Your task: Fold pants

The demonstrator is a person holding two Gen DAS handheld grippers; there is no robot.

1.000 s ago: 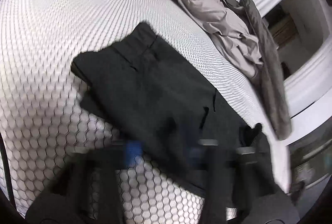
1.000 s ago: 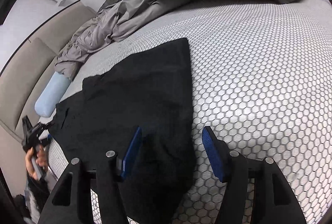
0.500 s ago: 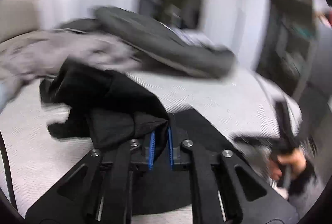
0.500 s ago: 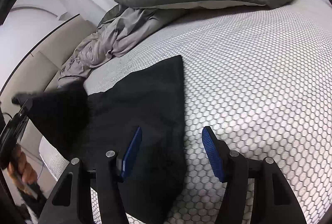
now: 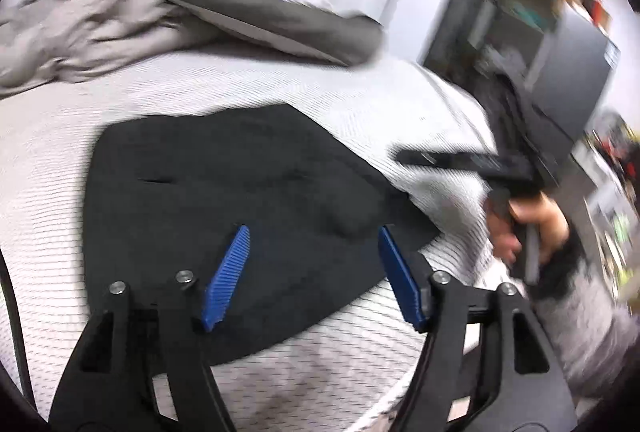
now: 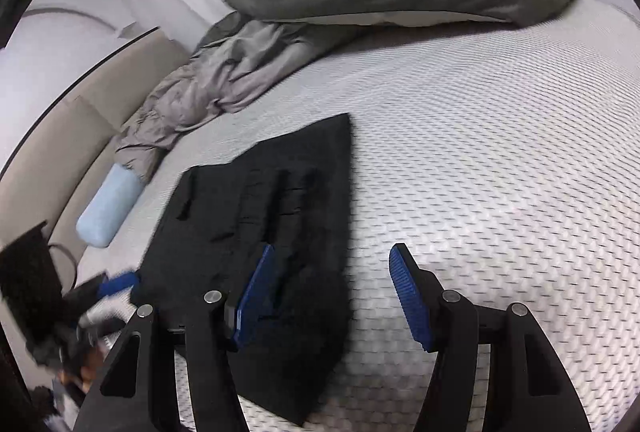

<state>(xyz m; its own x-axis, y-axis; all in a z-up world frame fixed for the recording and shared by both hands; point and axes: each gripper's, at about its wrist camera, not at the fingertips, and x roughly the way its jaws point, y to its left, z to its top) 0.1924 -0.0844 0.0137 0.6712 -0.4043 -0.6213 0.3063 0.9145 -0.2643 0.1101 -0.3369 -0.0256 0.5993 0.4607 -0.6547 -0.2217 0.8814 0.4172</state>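
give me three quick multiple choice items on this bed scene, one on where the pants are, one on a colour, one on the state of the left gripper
1. Where do the black pants lie?
A. on the mattress
B. on the floor
C. on a chair

2. What colour is the small bolster pillow?
A. red
B. light blue
C. green

3. How is the left gripper?
A. shut on the pants
B. shut on the pillow
C. open, holding nothing

Answers:
1. A, the folded pants lie flat on the honeycomb-patterned mattress.
2. B, it is pale blue beside the grey duvet.
3. C, its blue fingers have just been opening and stand apart above the pants, with nothing between them.
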